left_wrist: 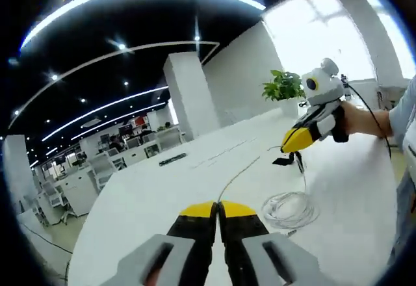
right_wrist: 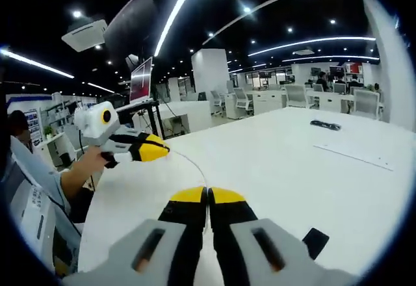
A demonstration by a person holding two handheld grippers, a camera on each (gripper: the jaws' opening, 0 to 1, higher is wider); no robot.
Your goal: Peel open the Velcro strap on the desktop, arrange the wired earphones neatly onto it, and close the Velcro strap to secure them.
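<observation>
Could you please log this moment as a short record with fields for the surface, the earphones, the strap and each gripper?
surface: white table
earphone cable: thin white cord stretched between the two grippers, with a loose coil lying on the table
Velcro strap: small dark piece flat on the table, beside the right gripper
left gripper: fingers together on the cable
right gripper: fingers together on the cable
other items: potted plant at the far table edge
</observation>
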